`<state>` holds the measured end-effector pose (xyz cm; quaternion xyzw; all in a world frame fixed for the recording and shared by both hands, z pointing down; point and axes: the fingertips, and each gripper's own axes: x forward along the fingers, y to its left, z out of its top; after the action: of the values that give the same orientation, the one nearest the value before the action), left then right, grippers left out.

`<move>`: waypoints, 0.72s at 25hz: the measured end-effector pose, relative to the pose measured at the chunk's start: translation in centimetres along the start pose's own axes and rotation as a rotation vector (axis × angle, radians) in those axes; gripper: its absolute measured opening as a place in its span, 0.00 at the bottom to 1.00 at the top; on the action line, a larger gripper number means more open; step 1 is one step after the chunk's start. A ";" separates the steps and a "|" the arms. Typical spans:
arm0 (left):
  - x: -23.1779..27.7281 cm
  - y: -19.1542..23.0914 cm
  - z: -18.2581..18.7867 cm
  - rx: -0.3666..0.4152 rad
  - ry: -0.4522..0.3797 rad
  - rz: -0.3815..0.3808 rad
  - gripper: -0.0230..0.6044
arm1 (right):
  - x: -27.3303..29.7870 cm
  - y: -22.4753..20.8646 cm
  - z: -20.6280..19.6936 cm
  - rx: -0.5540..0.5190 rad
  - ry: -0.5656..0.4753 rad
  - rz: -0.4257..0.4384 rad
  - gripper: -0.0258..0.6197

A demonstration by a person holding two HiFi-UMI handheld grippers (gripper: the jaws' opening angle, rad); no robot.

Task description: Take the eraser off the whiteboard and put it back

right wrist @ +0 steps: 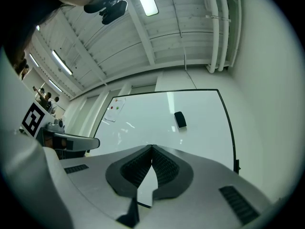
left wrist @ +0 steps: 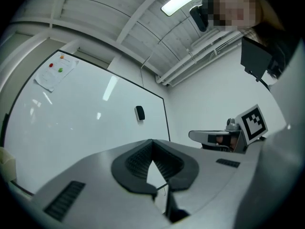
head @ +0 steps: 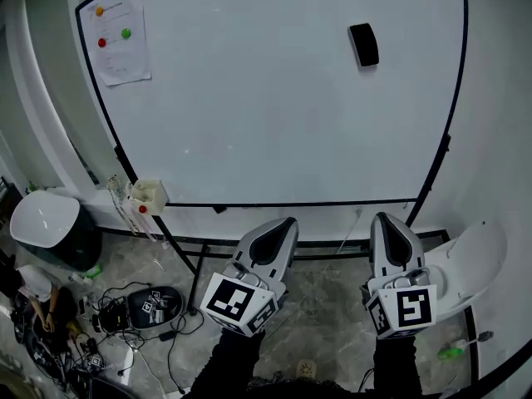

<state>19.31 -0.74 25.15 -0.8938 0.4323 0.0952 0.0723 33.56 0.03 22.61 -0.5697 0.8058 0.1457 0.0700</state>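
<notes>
- The eraser [head: 363, 44] is stuck on the whiteboard [head: 266, 115], up in the board's top right area and close to its right edge. It's a small black block, tilted a bit, with bare white board all around it.
- The left gripper [head: 281, 225] is clenched. In its own view the ribbed pads meet at the tips and there's nothing between them. It sits below the whiteboard's bottom edge, roughly under the middle, and well apart from the eraser.
- The right gripper [head: 386, 220] is also clamped shut on nothing, pads tip to tip. It's below the whiteboard's bottom edge too, under the right part (more or less straight down from the eraser, but far off it).
- Both grippers point toward the whiteboard side by side, and neither touches it.
- In the whiteboard's top left corner there's a sheet of paper [head: 120, 36] held on by magnets [head: 125, 33]: one orange, one red, one green.
- A little box [head: 150, 194] hangs at the whiteboard's bottom left corner.
- On the floor [head: 324, 289] left of the whiteboard's stand there's a bin [head: 46, 223] with a white lid, and below that a tangle of cables [head: 125, 310].
</notes>
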 end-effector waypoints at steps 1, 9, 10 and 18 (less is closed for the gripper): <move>0.9 0.2 0.0 0.004 -0.003 0.002 0.05 | 0.8 -0.6 -0.1 0.001 -0.004 0.005 0.05; 6.0 2.1 -1.5 0.024 0.006 0.034 0.05 | 5.6 -3.7 -1.7 -0.030 -0.019 0.059 0.05; 6.4 2.4 -1.6 0.021 0.006 0.038 0.05 | 6.1 -3.9 -1.8 -0.030 -0.021 0.063 0.05; 9.9 5.8 -0.4 0.068 -0.018 0.039 0.05 | 10.9 -3.6 -2.9 -0.021 -0.013 0.075 0.05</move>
<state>20.78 -11.91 22.93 -0.8813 0.4520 0.0901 0.1045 33.41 -11.82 21.76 -0.5386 0.8247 0.1604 0.0638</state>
